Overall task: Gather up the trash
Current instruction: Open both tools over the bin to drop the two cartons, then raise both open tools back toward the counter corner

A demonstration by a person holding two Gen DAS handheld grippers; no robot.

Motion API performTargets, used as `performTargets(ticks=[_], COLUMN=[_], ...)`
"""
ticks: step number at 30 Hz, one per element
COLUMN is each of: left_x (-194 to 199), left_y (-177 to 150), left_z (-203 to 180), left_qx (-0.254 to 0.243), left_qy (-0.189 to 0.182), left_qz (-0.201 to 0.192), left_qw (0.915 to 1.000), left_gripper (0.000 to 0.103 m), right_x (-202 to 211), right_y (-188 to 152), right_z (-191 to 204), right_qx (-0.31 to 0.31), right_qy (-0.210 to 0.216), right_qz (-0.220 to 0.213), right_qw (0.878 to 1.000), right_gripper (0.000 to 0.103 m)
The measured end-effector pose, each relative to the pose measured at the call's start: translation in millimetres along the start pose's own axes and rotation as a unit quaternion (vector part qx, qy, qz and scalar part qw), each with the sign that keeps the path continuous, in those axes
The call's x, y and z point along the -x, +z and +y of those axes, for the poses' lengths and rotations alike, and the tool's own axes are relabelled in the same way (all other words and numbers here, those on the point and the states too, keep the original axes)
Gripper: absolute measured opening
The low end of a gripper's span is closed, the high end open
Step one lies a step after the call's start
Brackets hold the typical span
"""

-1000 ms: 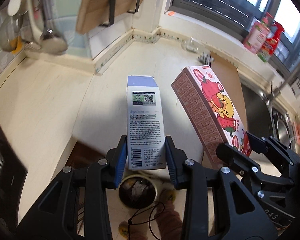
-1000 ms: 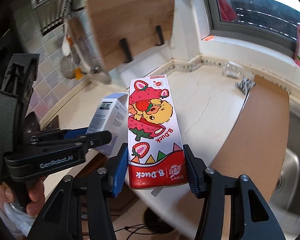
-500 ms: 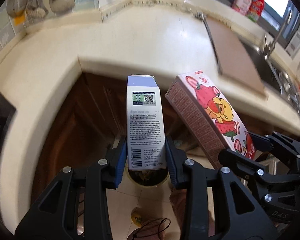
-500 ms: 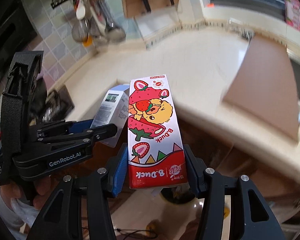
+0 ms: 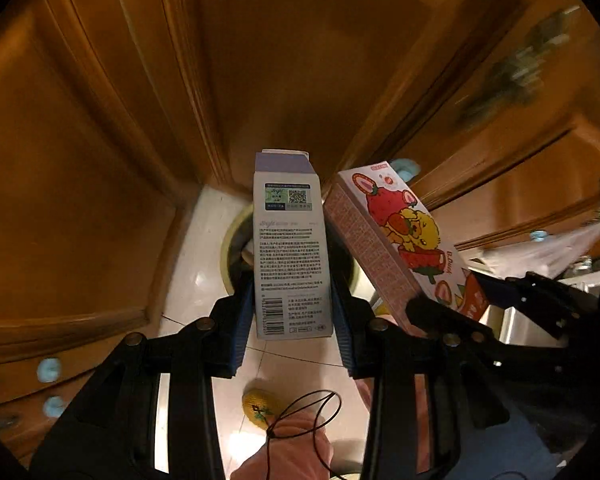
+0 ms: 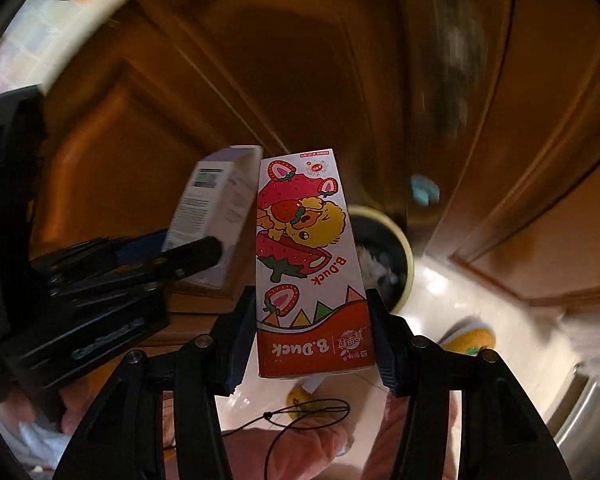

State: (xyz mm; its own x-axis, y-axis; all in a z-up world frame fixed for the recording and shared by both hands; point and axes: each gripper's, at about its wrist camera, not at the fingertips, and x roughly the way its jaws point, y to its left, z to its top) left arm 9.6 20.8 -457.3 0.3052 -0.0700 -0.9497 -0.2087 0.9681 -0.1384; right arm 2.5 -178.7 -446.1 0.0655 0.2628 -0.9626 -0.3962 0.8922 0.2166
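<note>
White carton (image 5: 290, 256), lavender top, printed text and barcode; held upright. Strawberry-and-duck carton (image 6: 310, 268), red base; held upright. Round bin (image 6: 384, 256), pale rim, on the floor.

Brown wooden cabinet doors (image 5: 100, 160) with raised panels fill most of both views, meeting at an inner corner above a pale, glossy tiled floor (image 5: 188, 248). Small light-blue knobs (image 5: 49, 370) sit on the doors at lower left in the left view, and another (image 6: 424, 190) shows blurred in the right view. A yellow slipper (image 6: 470, 338) lies on the floor toward the right, a second yellow one (image 5: 260, 404) shows near the bottom, and a thin black cord loop (image 5: 308, 412) hangs in the foreground.
</note>
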Motion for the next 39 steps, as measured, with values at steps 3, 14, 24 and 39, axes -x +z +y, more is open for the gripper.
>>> performTargets(ticks=[3,14,24,39], left_x=[-48.7,-165.4,-185.6,-101.6], left_y=[-9.1,-22.6,-17.7,-21.1], left_z=[11.5,31.0,38.7,25.0], left_qx=[0.011,0.003,0.036,0.055], left_qy=[0.004,0.023,0.024,0.031], left_qz=[0.01,0.046,0.076,0.073], left_qw=[0.9999,0.9987,0.9962,0.9953], left_gripper=[0.033,0.036,0.05,0.05], right_x=[-53.6,-213.1,-244.4,-169.7], right_y=[-5.6,-7.0,-5.3,-0.9], right_z=[-15.3,-47.5,-61.5,-48.9], right_qx=[-0.014,0.005,0.035,0.03], right_qy=[-0.005,-0.033,-0.031,-0.05], right_qz=[0.018,0.064,0.094,0.098], right_qw=[1.0,0.997,0.994,0.993], right_gripper=[0.052,0.054,0.055,0.067])
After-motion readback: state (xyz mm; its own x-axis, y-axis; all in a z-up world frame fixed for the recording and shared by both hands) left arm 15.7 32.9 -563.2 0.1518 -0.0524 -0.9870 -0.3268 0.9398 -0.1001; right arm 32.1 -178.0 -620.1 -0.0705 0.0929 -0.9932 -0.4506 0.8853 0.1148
